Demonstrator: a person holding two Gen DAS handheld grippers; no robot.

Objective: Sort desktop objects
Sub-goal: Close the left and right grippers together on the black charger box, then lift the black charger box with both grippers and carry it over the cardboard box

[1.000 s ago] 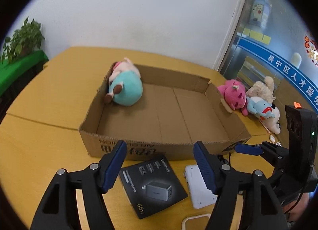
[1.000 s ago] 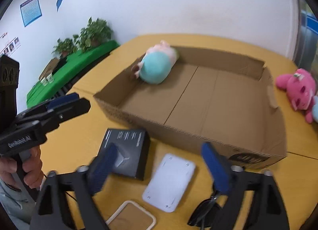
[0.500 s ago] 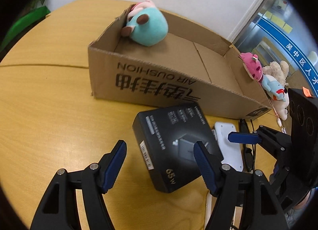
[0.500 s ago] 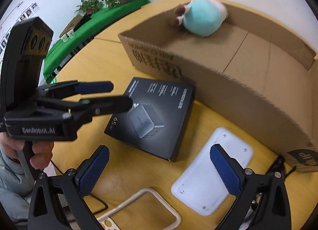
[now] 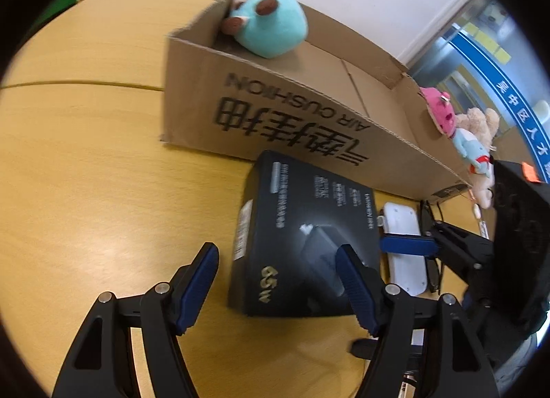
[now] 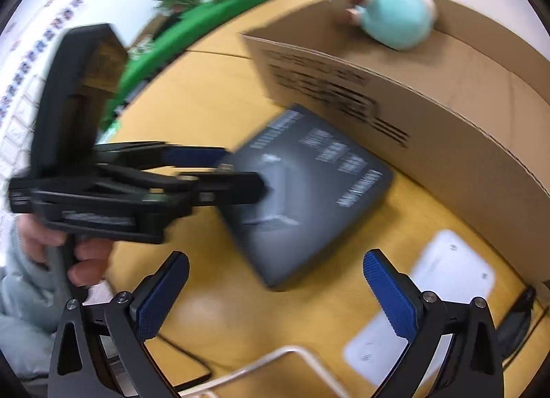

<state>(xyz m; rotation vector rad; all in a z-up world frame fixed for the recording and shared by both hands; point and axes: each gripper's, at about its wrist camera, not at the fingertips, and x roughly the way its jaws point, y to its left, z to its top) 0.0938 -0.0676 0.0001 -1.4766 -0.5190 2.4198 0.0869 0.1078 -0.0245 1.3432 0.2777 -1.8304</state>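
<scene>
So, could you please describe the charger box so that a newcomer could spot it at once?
Find the big cardboard box printed AIR CUSHION on the wooden table. Against its printed wall lies a flat black box. Unlike the white slab next to it, it is dark, with a gold 65W.

The table (image 5: 86, 164) is smooth, slightly glossy wood. At twelve o'clock, a matt corrugated cardboard box (image 5: 309, 116) holds a fuzzy cloth toy (image 5: 271, 26). The black carton (image 5: 302, 236) looks satin-smooth.
</scene>
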